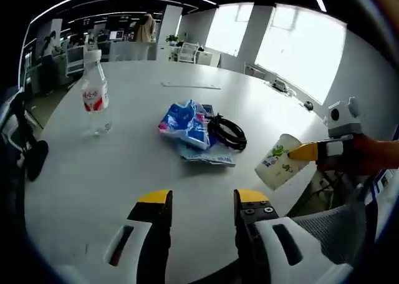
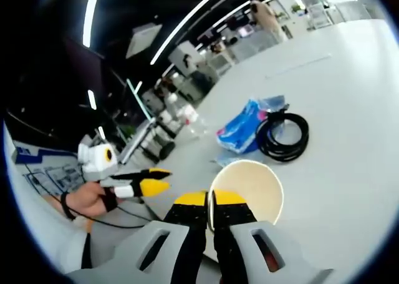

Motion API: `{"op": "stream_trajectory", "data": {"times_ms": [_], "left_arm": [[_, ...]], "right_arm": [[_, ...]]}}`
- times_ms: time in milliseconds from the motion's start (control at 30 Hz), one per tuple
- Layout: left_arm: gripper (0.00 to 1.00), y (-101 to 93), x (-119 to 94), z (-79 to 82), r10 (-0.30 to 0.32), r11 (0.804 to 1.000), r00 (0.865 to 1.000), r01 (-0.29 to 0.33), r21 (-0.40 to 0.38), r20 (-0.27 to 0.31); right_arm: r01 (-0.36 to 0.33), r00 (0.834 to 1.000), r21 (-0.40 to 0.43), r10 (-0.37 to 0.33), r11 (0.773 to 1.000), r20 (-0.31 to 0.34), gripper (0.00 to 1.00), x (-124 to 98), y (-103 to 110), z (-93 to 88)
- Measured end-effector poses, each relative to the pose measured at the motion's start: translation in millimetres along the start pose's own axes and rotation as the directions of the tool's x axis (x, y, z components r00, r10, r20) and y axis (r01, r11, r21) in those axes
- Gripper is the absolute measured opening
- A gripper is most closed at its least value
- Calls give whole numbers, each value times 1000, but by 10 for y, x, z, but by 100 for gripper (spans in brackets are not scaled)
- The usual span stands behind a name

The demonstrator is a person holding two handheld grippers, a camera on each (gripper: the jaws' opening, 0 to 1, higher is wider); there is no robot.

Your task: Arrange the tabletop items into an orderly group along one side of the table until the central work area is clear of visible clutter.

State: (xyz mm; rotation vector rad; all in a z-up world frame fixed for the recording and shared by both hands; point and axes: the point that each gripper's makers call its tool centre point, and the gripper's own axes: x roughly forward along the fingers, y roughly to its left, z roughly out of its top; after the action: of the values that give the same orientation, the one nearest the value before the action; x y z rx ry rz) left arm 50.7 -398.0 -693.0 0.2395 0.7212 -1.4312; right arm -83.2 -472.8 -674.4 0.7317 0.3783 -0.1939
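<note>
White table (image 1: 124, 165): paper cup (image 2: 246, 190) in right tool (image 2: 209, 200), bottle (image 1: 95, 93) apart.

Hidden, cropped, unreadable

Paper cup (image 2: 246, 190): lower rim hidden behind right gripper (image 2: 210, 200) jaws. Water bottle (image 1: 95, 93) label print too small to read. Blue packet (image 1: 185, 124) partly covers flat wrapper beneath; black cable coil (image 1: 226, 132) overlaps its edge. Background figures blurred.

table (image 1: 124, 165): smooth matt white | bottle (image 1: 95, 95): clear plastic | cup (image 1: 279, 161): paper | packet (image 1: 186, 123): glossy crinkled plastic
</note>
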Motion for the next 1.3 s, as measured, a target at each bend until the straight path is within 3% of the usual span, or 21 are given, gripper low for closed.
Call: {"op": "stream_trajectory", "data": {"times_ms": [667,1300], "left_arm": [[39,306,-244,-11,81,990,994,-72,-121,71],[40,471,-332,-28,111,985,990,-98,-140,88]], "right_arm": [[-1,1000,-24,0,1000,-30,0,102,68,2],[-51,996,-102,43,994,-74,0,376,236,151]]}}
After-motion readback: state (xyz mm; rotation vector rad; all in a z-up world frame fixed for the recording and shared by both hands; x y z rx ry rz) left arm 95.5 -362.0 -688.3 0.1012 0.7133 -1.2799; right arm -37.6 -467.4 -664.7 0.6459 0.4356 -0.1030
